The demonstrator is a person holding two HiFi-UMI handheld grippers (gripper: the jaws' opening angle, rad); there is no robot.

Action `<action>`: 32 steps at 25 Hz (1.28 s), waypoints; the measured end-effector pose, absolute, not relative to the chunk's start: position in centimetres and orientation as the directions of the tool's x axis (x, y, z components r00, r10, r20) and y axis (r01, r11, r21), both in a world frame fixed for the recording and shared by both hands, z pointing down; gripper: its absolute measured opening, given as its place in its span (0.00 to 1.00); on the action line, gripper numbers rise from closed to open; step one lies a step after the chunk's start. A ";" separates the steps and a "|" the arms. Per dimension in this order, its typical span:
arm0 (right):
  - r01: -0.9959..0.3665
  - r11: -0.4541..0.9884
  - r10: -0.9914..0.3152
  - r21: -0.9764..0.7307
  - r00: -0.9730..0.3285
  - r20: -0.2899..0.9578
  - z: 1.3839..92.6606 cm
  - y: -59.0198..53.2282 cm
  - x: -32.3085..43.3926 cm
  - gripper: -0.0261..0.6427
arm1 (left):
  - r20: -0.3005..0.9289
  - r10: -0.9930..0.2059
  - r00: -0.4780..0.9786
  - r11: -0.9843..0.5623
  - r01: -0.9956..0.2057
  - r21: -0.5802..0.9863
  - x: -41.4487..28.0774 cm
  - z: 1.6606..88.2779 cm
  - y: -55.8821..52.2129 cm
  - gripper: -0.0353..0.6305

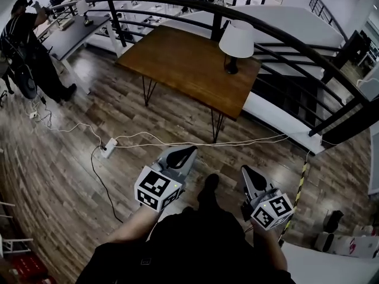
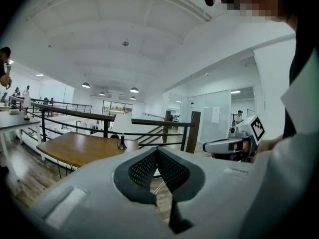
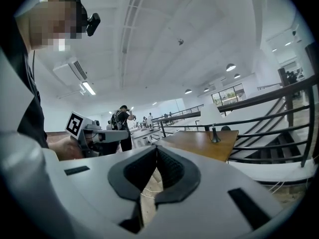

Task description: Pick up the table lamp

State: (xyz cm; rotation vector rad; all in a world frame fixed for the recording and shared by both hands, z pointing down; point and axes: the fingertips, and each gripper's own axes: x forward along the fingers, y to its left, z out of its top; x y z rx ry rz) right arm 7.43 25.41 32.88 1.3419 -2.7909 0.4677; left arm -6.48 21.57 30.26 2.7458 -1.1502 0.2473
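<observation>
Closest in, the grey left gripper (image 1: 187,153) with its marker cube and the matching right gripper (image 1: 248,173) are held side by side in front of the person's dark torso, both pointing out towards the table. In each gripper's own view the black ribbed pads meet at the tips, so both pairs of jaws are closed with nothing between them. A black shoe (image 1: 208,189) shows between the two grippers on the brown wood-plank floor (image 1: 71,176).

Just beyond them a white power strip (image 1: 108,148) lies on the floor, with thin white cables (image 1: 237,142) trailing across to the right.

Farther on stands the brown rectangular wooden table on thin black metal legs (image 1: 177,64), well apart from both grippers. The table lamp with a white cone shade and black stem and base (image 1: 235,43) stands near the table's far right corner. It is upright: its long axis is vertical, base flat on the tabletop, shade on top, widening downwards.

Behind the table runs a curved black metal railing (image 1: 284,37). Far left, a person in dark clothes (image 1: 29,46) stands beside a grey workbench (image 1: 74,31).
</observation>
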 end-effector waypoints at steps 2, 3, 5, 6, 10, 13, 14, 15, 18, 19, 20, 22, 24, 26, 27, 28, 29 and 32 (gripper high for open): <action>-0.758 0.594 -0.757 -0.270 -0.640 0.134 33.2 22.7 7.8 0.06 | 0.218 -0.697 0.683 -0.685 -0.724 0.080 -6.2 30.6 19.1 0.06; -0.754 0.598 -0.753 -0.272 -0.644 0.132 33.2 21.2 8.1 0.06 | 0.220 -0.701 0.679 -0.680 -0.729 0.081 -6.0 30.6 17.7 0.06; -0.746 0.610 -0.745 -0.267 -0.655 0.127 33.1 18.2 8.6 0.06 | 0.219 -0.709 0.670 -0.672 -0.736 0.080 -5.4 30.4 14.7 0.06; -0.743 0.616 -0.741 -0.263 -0.659 0.127 33.0 16.7 9.0 0.06 | 0.218 -0.712 0.667 -0.669 -0.739 0.077 -5.0 30.2 13.1 0.06; -0.736 0.623 -0.732 -0.265 -0.668 0.135 32.8 10.8 11.1 0.06 | 0.227 -0.716 0.660 -0.663 -0.745 0.075 -2.7 29.9 7.4 0.06; -0.730 0.627 -0.728 -0.273 -0.673 0.129 32.7 7.2 12.9 0.06 | 0.239 -0.711 0.661 -0.663 -0.743 0.084 -0.7 29.9 3.7 0.06; -0.727 0.628 -0.726 -0.278 -0.676 0.128 32.8 6.3 13.4 0.06 | 0.243 -0.708 0.663 -0.665 -0.742 0.086 -0.1 29.9 2.9 0.06; -0.723 0.631 -0.722 -0.280 -0.680 0.130 33.0 5.5 13.8 0.06 | 0.246 -0.706 0.665 -0.667 -0.740 0.087 0.5 29.9 2.1 0.06; -0.726 0.629 -0.718 -0.278 -0.679 0.151 33.9 3.2 14.8 0.06 | 0.251 -0.703 0.665 -0.669 -0.738 0.082 1.7 30.0 -0.1 0.06; -0.727 0.627 -0.718 -0.278 -0.679 0.156 34.1 2.5 14.8 0.06 | 0.254 -0.703 0.665 -0.668 -0.739 0.085 1.8 30.1 -0.7 0.06; -0.727 0.626 -0.717 -0.280 -0.679 0.159 34.3 1.8 14.8 0.06 | 0.259 -0.701 0.665 -0.667 -0.739 0.090 1.8 30.3 -1.3 0.06; -0.729 0.623 -0.717 -0.283 -0.677 0.165 34.4 0.9 14.6 0.06 | 0.271 -0.696 0.665 -0.667 -0.738 0.100 1.8 30.7 -2.3 0.06; -0.729 0.625 -0.716 -0.278 -0.678 0.168 34.4 -0.3 14.3 0.06 | 0.275 -0.691 0.668 -0.670 -0.735 0.104 1.6 30.8 -3.3 0.06; -0.730 0.628 -0.716 -0.270 -0.678 0.169 34.4 -1.8 13.6 0.06 | 0.271 -0.687 0.674 -0.676 -0.730 0.103 1.1 30.7 -4.6 0.06; -0.731 0.628 -0.716 -0.267 -0.677 0.169 34.3 -2.6 13.1 0.06 | 0.267 -0.686 0.677 -0.679 -0.727 0.101 0.8 30.7 -5.3 0.06; -0.732 0.628 -0.718 -0.263 -0.676 0.169 34.1 -3.4 12.5 0.06 | 0.263 -0.686 0.679 -0.681 -0.726 0.098 0.4 30.6 -6.0 0.06; -0.733 0.628 -0.719 -0.260 -0.675 0.167 33.9 -4.0 11.9 0.06 | 0.259 -0.686 0.680 -0.682 -0.725 0.098 0.0 30.6 -6.7 0.06; -0.740 0.620 -0.726 -0.261 -0.667 0.166 33.6 -5.7 10.8 0.06 | 0.247 -0.683 0.687 -0.687 -0.720 0.101 -0.8 30.4 -8.6 0.06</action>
